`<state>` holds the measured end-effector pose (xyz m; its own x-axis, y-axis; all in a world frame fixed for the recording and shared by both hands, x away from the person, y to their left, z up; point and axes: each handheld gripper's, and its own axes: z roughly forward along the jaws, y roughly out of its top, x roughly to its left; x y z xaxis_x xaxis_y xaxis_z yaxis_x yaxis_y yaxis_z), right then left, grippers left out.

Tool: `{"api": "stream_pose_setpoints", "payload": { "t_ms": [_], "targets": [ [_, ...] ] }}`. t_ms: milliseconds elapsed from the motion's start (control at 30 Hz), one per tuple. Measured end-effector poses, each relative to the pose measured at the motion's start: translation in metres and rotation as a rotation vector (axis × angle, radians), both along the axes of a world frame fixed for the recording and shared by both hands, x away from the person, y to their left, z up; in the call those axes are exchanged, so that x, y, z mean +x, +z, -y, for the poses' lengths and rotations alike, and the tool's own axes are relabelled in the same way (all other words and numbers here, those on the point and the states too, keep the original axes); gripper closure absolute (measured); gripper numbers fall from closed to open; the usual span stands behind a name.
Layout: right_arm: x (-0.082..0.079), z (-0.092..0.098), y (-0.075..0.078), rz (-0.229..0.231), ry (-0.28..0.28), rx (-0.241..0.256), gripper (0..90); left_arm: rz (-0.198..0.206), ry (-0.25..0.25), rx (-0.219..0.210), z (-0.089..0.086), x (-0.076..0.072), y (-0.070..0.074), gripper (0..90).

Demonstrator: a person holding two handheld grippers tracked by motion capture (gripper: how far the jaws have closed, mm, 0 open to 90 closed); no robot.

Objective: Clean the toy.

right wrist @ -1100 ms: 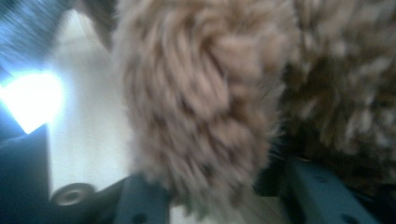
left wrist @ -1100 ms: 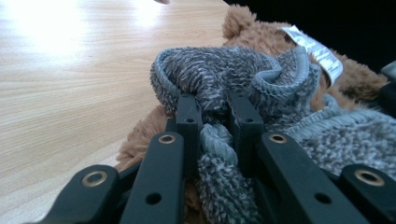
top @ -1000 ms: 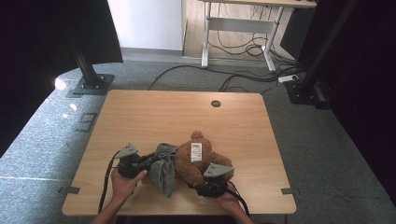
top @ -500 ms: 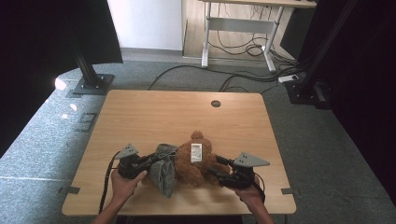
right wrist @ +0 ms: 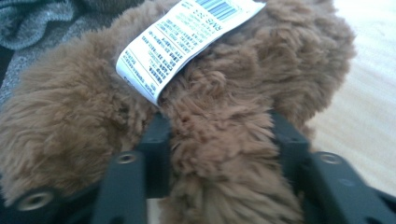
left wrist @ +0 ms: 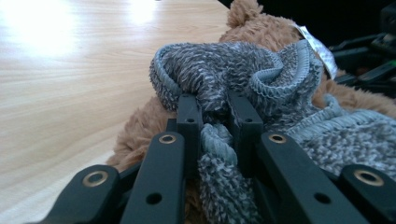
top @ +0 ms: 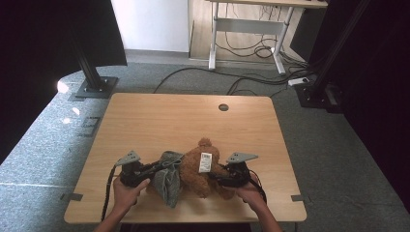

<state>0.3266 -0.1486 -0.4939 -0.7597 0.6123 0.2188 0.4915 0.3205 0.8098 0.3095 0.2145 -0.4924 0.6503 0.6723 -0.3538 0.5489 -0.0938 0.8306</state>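
A brown teddy bear [top: 193, 171] lies near the table's front edge with a white label [top: 205, 162] on it. A grey knitted garment [top: 168, 180] is draped over its left side. My left gripper [top: 155, 167] is shut on a bunched fold of the grey garment [left wrist: 233, 74], with the knit pinched between its fingers [left wrist: 189, 116]. My right gripper [top: 216, 177] comes in from the right. Its jaws stand around a thick plush part of the bear [right wrist: 219, 140], just under the label [right wrist: 187, 42], with fur pressed between them.
The wooden table [top: 193, 121] has a round cable hole [top: 223, 107] at the back. Black stand bases [top: 94, 87] and cables lie on the grey floor beyond it. Another desk's white legs [top: 212, 34] stand farther back.
The right gripper drew out to the right of the bear, then came back in and closed around its plush. The left gripper kept its hold on the garment.
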Motion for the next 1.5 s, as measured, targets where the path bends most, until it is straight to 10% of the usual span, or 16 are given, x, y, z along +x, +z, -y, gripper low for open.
{"api": "stream_pose_setpoints", "payload": {
  "t_ms": [433, 1100, 1333, 1500],
  "targets": [
    [-0.031, 0.000, -0.035, -0.001, -0.031, 0.041, 66.7, 0.017, -0.021, -0.002, 0.006, -0.010, -0.003, 77.1],
    [0.028, -0.014, -0.034, 0.117, -0.229, 0.018, 68.7, 0.107, 0.104, 0.083, 0.039, 0.043, -0.010, 77.9],
    [0.022, -0.010, -0.035, 0.124, -0.240, 0.029, 68.7, 0.036, 0.054, 0.024, 0.030, 0.049, 0.000, 77.3],
    [0.006, -0.009, -0.036, 0.128, -0.205, 0.041, 68.4, 0.044, -0.015, -0.018, 0.034, 0.043, 0.035, 76.7]
  ]
}}
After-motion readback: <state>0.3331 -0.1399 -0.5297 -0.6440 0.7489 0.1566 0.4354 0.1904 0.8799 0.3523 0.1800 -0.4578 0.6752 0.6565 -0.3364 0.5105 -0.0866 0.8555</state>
